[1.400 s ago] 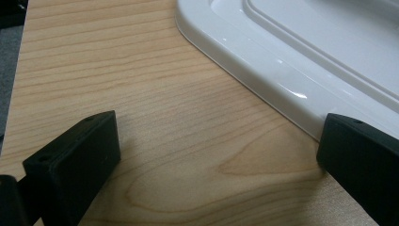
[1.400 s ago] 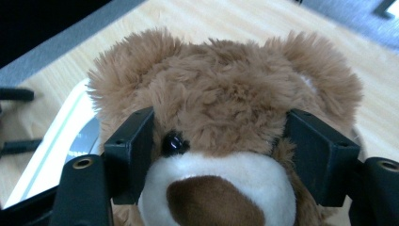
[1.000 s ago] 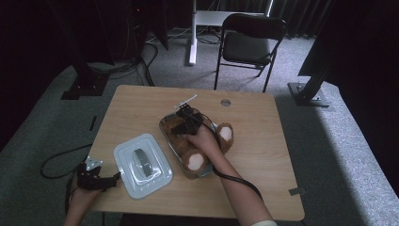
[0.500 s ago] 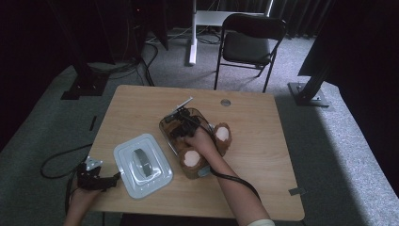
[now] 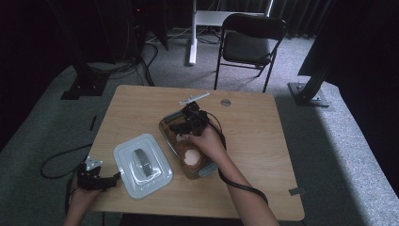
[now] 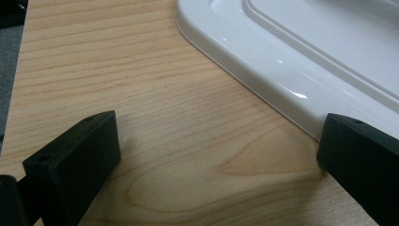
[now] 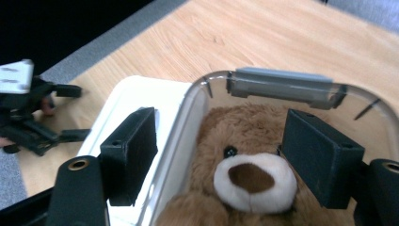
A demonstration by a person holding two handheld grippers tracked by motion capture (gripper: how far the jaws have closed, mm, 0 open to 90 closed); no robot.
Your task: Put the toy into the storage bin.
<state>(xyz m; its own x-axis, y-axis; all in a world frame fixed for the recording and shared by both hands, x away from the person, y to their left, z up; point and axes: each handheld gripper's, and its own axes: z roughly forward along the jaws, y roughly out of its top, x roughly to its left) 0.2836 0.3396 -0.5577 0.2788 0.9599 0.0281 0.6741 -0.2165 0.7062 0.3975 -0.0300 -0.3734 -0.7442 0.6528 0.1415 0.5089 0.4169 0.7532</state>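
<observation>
A brown teddy bear (image 7: 254, 181) with a white muzzle lies inside a clear container (image 5: 165, 128) at the table's middle. One white foot pad of the bear (image 5: 191, 158) faces up. My right gripper (image 7: 221, 141) hovers open over the container's far end (image 5: 187, 123). One jaw is outside the clear wall and the other is above the bear's head. The container's white lid (image 5: 142, 165) lies flat beside it. My left gripper (image 5: 96, 178) rests open at the table's front left edge. Its jaws stand wide apart over bare wood (image 6: 216, 141), next to the lid's rim (image 6: 263, 80).
A grey latch clip (image 7: 282, 87) sits on the container's rim. A thin white stick (image 5: 194, 98) and a round grommet (image 5: 226, 102) lie near the table's far edge. A folding chair (image 5: 249, 44) stands beyond the table. Cables trail off the left edge.
The right hand and gripper shifted left over the container. The bear went further in: two white foot pads showed before, one shows now. The left gripper has stayed put.
</observation>
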